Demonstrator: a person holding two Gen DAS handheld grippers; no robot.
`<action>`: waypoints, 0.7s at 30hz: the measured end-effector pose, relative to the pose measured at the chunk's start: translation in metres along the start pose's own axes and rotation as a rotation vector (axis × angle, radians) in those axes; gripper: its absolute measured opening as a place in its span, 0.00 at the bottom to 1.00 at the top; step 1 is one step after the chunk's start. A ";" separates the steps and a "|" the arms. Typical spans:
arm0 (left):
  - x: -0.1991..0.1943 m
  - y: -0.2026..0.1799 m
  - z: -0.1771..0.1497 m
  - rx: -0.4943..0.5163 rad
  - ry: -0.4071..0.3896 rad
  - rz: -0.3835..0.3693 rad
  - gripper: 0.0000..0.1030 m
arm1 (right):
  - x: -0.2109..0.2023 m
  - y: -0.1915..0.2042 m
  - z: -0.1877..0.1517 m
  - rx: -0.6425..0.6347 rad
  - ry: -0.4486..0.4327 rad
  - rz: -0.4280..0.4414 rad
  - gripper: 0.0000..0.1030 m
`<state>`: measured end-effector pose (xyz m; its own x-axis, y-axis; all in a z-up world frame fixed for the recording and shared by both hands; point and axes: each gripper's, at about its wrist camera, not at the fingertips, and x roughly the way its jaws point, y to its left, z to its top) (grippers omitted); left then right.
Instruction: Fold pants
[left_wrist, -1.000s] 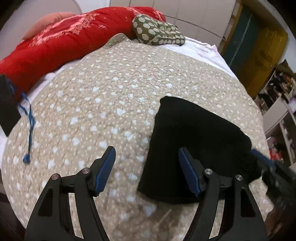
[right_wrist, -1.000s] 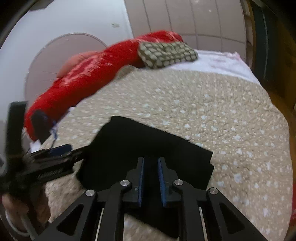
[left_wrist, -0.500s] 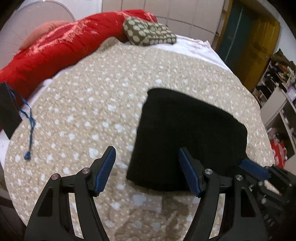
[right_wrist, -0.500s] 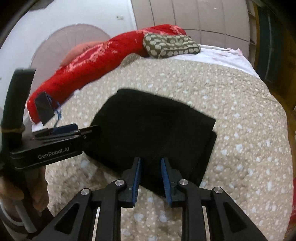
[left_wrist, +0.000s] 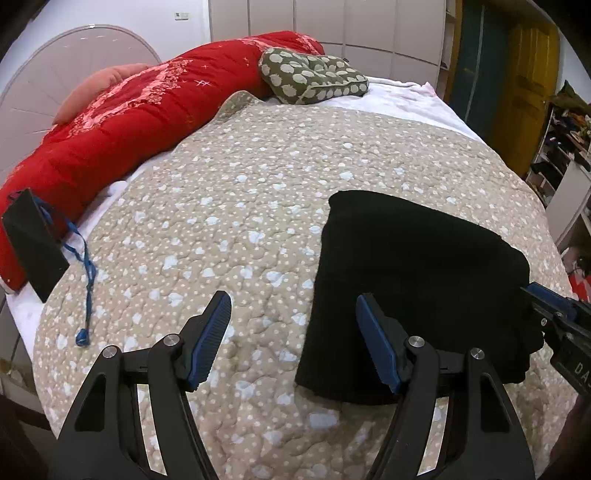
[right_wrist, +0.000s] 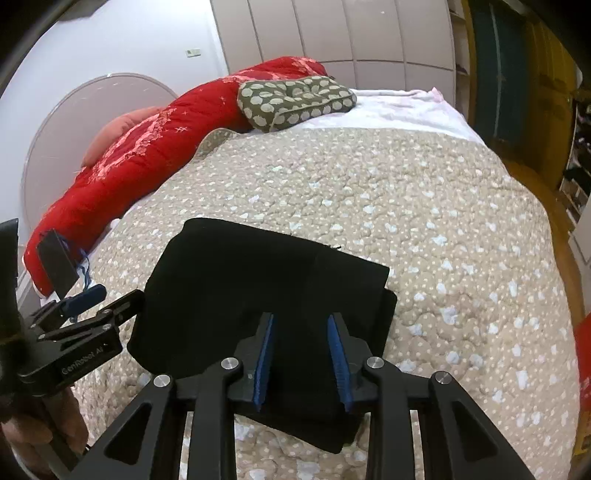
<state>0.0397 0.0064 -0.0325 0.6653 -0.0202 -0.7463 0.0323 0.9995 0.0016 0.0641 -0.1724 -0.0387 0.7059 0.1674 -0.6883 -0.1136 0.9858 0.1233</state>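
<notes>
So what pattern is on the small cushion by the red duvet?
Olive green cushion with pale blobs; clearest in the left wrist view.

The left gripper (left_wrist: 293, 334) hangs with its jaws spread wide and nothing between them. The right gripper (right_wrist: 301, 360) (its jaws have just been opening) stands partly parted, its pads apparently gripping nothing, both angled downward.

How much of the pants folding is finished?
Nearly all, it looks like. The black pants already lie in a compact folded stack on the spotted quilt. The right gripper has just been opening its jaws above the stack, gripping nothing. The left gripper is open and empty beside it. Probably only lifting away is left.
</notes>
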 end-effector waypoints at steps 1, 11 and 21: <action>0.000 -0.002 0.001 0.003 -0.003 -0.002 0.68 | 0.000 0.000 0.000 -0.001 0.001 -0.001 0.28; -0.004 -0.005 0.006 0.015 0.002 -0.022 0.68 | -0.007 0.007 0.002 -0.006 -0.006 0.022 0.31; -0.010 -0.011 0.003 0.023 -0.024 -0.018 0.68 | -0.011 0.004 0.001 0.006 -0.032 -0.009 0.33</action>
<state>0.0348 -0.0041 -0.0226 0.6823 -0.0387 -0.7300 0.0610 0.9981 0.0041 0.0567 -0.1706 -0.0303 0.7288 0.1579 -0.6663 -0.1029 0.9873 0.1214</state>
